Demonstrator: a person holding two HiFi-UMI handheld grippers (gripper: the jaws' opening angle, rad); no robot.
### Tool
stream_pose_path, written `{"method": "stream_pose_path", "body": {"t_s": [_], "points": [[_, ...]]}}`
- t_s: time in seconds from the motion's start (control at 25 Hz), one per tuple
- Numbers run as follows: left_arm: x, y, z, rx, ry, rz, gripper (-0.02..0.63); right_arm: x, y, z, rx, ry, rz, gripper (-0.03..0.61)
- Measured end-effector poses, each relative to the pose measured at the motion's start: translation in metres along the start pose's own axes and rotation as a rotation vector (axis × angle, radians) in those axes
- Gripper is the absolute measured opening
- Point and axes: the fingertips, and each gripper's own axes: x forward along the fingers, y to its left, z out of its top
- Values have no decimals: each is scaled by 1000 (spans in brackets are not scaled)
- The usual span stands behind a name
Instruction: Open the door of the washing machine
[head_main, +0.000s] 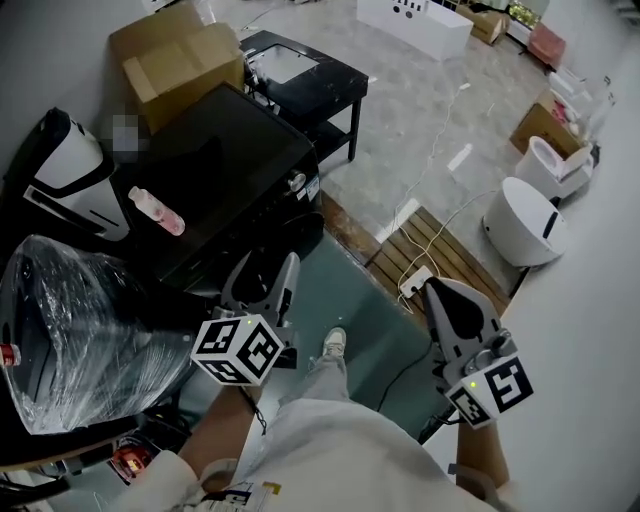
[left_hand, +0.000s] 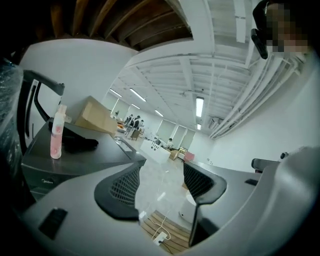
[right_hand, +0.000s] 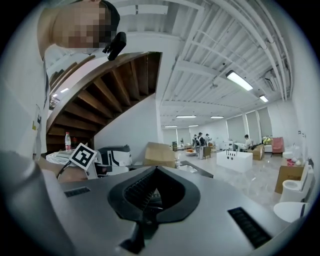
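Matte black, box-shaped washing machine (head_main: 235, 165) at my left, both grippers in the air beside its front corner.

My left gripper (head_main: 265, 264) has its smooth grey plastic jaws spread wide, their ribbed black pads facing each other with only glossy marble-look floor between them. My right gripper (head_main: 440, 292) has its jaws pressed together and holds nothing. The washing machine stands just left of my left gripper. Its flat top carries a translucent pink-and-white plastic bottle (head_main: 155, 210), lying down in the head view, and a small pale logo on its front is too small to read. Whether its door is open I cannot tell. A tan cardboard box (head_main: 180, 60) sits behind it and crinkled clear plastic wrap (head_main: 80, 320) bulges beside it.
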Motion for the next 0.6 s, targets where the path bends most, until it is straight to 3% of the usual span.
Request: {"method": "stream_pose_path", "body": {"t_s": [0.16,0.44,0.52,0.6], "points": [[30,42,-4,-153,42,59,275,54,-9,1,-13,26,38,21],[65,110,-18,-329,76,156,275,143,-7,-15,-27,97,138,21],[72,123,-32,-417,94,182,275,163,0,-21,-23,119,176,21],[77,137,-49,-557,100,212,275,182,8,-24,-29,131,218,21]]}}
